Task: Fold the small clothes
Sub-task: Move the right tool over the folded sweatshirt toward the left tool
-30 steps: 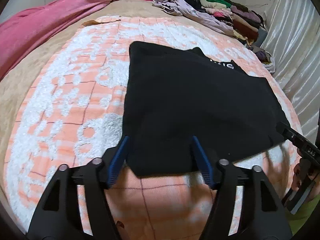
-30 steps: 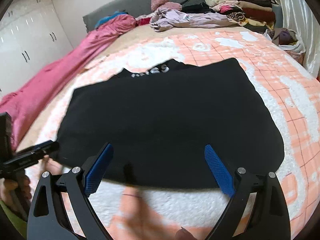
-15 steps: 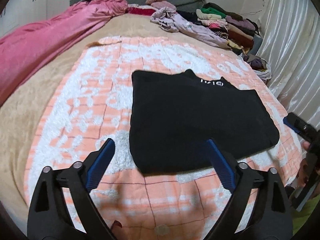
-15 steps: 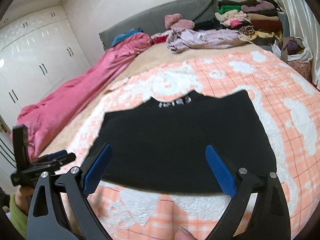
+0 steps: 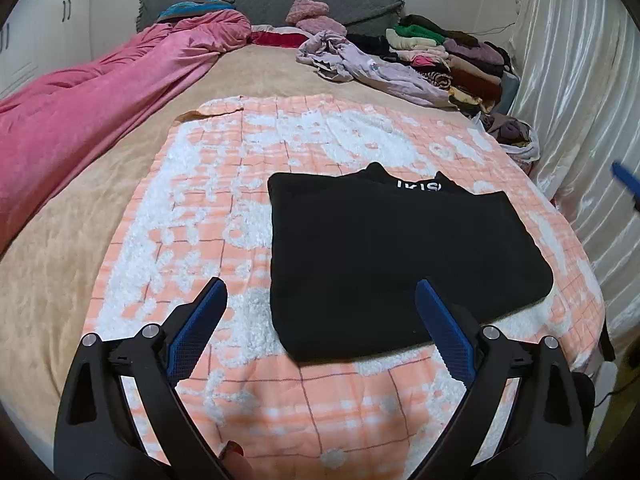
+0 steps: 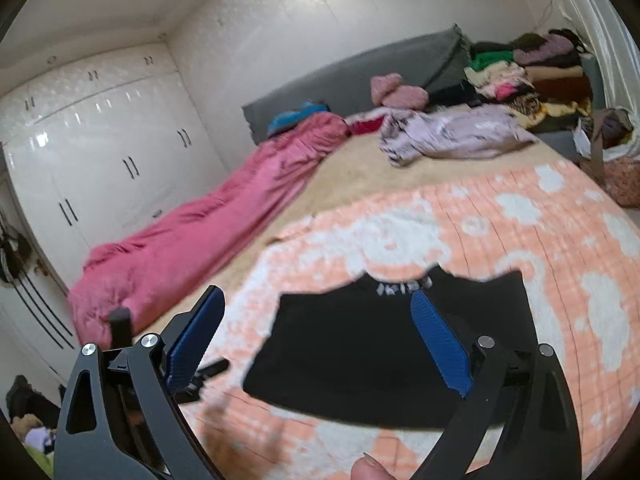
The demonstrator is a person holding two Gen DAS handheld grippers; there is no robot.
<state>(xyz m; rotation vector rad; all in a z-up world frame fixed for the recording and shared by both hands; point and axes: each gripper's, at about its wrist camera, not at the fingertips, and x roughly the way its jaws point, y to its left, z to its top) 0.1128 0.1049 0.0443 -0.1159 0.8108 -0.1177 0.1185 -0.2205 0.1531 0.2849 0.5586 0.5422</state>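
Note:
A black garment (image 5: 392,256) lies folded flat into a rough rectangle on the orange-and-white blanket (image 5: 208,208); white lettering shows at its collar on the far edge. My left gripper (image 5: 320,300) hangs open above the garment's near left corner, with nothing between its blue pads (image 5: 196,332). In the right wrist view the same garment (image 6: 360,356) lies below my right gripper (image 6: 316,308), which is open, empty and well above the bed. One blue pad of the right gripper (image 5: 626,180) shows at the right edge of the left wrist view.
A pink duvet (image 5: 80,120) runs along the bed's left side. A lilac garment (image 5: 372,68) and a stack of folded clothes (image 5: 452,56) lie near the grey headboard (image 5: 260,0). A pale curtain (image 5: 580,120) hangs to the right, and white wardrobes (image 6: 100,152) stand to the left.
The left jaws widened and came off the garment's near edge. Both grippers rose and drew back; the right one tilted up, showing more of the room. The garment stayed flat.

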